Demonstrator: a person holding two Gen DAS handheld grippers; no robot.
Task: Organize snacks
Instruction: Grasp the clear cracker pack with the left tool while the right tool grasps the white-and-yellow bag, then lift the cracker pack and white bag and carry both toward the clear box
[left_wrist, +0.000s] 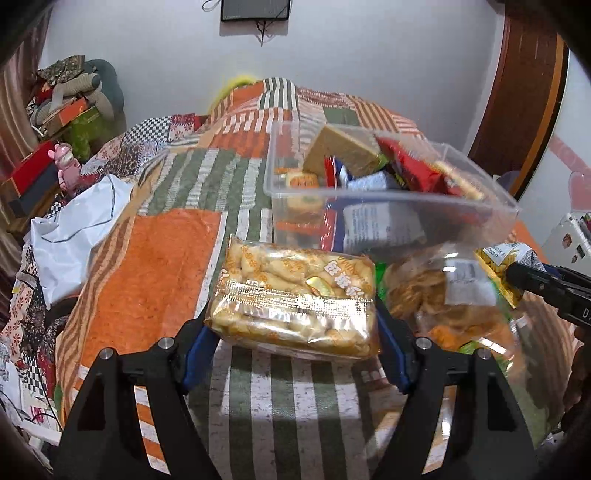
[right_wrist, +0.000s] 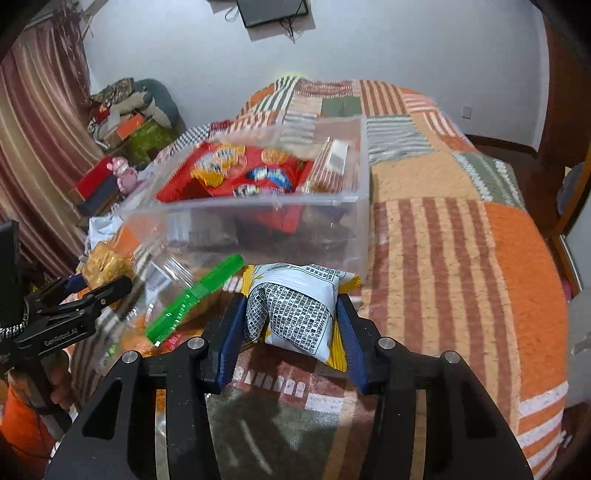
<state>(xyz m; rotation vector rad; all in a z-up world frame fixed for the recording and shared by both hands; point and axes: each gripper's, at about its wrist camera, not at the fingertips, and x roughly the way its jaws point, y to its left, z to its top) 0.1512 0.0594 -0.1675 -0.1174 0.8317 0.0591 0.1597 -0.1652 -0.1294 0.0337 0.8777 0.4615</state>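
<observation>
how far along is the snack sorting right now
Done: the clear bin on the bed already holds several packs, including a red bag. In hand: the left gripper is shut on a biscuit pack, and the right gripper is shut on a white pouch; neither is in the bin yet. Left: a clear jar with a green lid lies beside them.

**Hidden, blurred and cut off**

The clear jar (left_wrist: 454, 295) is smeared by motion blur, so its label cannot be read. In the clear box (right_wrist: 258, 206), lower packets are murky behind the wall. The wall screen (left_wrist: 255, 9) is cropped by the top edge.
</observation>
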